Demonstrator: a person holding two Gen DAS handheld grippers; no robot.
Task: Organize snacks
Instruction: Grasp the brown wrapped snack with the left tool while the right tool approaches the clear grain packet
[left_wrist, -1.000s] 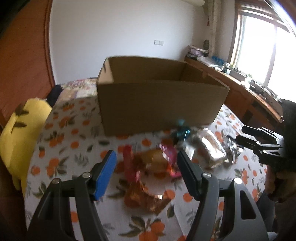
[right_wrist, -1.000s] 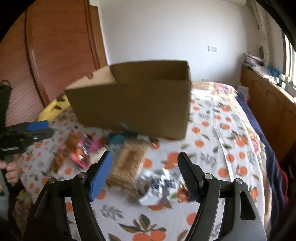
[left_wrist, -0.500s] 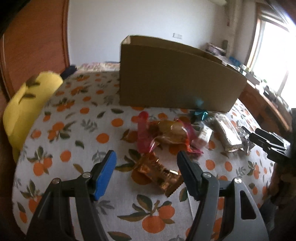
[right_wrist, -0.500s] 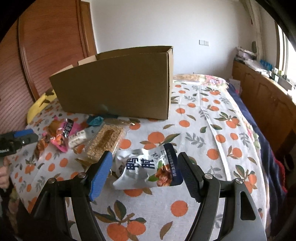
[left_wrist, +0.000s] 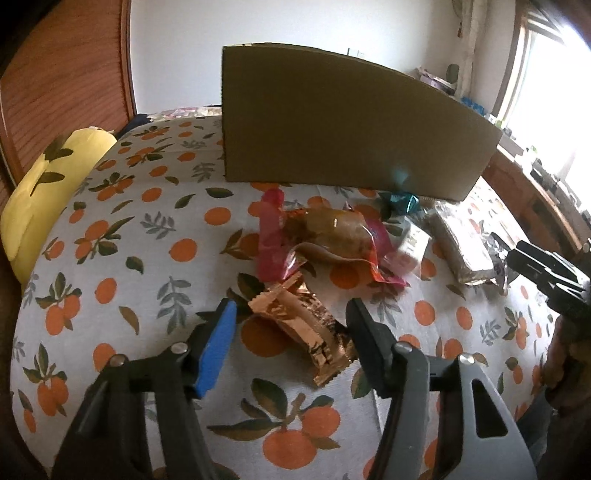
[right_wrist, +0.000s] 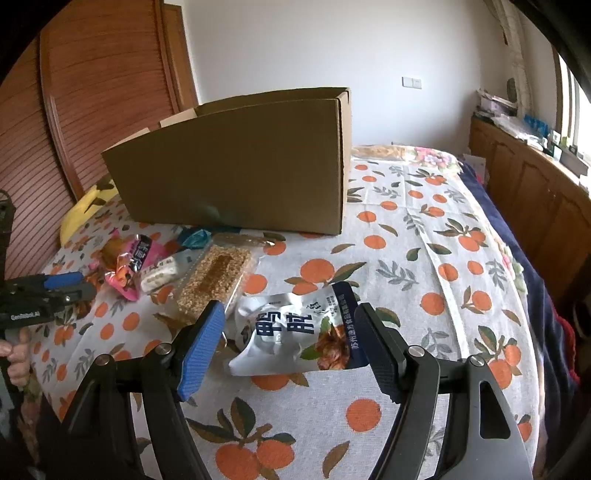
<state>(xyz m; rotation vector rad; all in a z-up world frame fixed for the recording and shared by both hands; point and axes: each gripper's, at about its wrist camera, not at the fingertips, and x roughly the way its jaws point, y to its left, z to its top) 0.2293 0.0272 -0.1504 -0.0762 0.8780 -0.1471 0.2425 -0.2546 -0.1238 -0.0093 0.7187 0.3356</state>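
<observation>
On the orange-print sheet (left_wrist: 129, 258), several snacks lie in front of an upright cardboard box (left_wrist: 351, 129). My left gripper (left_wrist: 291, 325) is low over a copper foil packet (left_wrist: 303, 325); its jaws are closing with the packet between them, and the blue pad stands clear of it. Beyond lie a pink-wrapped snack (left_wrist: 332, 236), a teal candy (left_wrist: 400, 201) and a seed bar (left_wrist: 458, 247). My right gripper (right_wrist: 288, 328) is open astride a white pouch with blue characters (right_wrist: 295, 332), its pads apart from the pouch. A hand (right_wrist: 14, 354) holds the left gripper (right_wrist: 70, 284) in the right wrist view.
A yellow plush pillow (left_wrist: 44, 184) lies at the bed's left edge. A slatted wooden door (right_wrist: 92, 92) stands behind it. A wooden sideboard (right_wrist: 528, 184) with clutter runs along the window side. A dark blue blanket (right_wrist: 535, 295) hangs at the bed's right edge.
Both grippers have sunk closer to the snacks. The left jaws have narrowed around the copper foil packet. The white pouch now lies between the right fingers.
</observation>
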